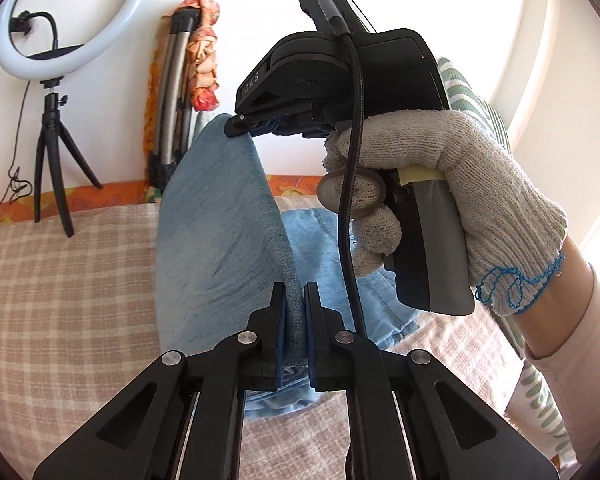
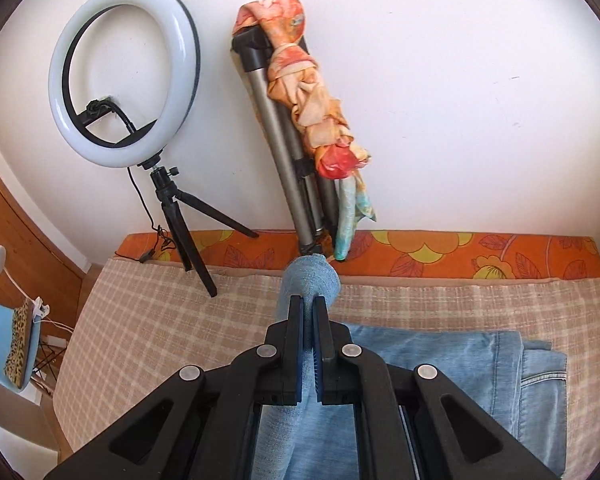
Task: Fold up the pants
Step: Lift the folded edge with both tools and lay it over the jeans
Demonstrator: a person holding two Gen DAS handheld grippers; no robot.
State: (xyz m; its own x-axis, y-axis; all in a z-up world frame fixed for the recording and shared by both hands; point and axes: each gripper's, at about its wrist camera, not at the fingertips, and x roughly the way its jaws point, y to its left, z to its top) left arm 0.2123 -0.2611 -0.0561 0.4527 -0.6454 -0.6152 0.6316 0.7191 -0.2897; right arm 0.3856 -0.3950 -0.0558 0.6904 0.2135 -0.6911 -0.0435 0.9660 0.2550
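Light blue denim pants (image 1: pixel 216 220) are lifted off a checked beige bedcover (image 1: pixel 60 288). My left gripper (image 1: pixel 295 292) is shut on a fold of the denim, which rises as a taut sheet to my right gripper (image 1: pixel 236 126), held by a gloved hand (image 1: pixel 460 184) and clamped on the cloth's far edge. In the right wrist view my right gripper (image 2: pixel 310 306) is shut on a bunched edge of the pants (image 2: pixel 310 276). The waist part with a pocket (image 2: pixel 500 380) lies flat on the cover to the right.
A ring light on a small black tripod (image 2: pixel 124 76) stands at the back left of the bed. A folded tripod wrapped in orange floral cloth (image 2: pixel 300 120) leans on the white wall. An orange floral sheet edge (image 2: pixel 460 256) runs along the wall. A striped pillow (image 1: pixel 472 100) lies behind the hand.
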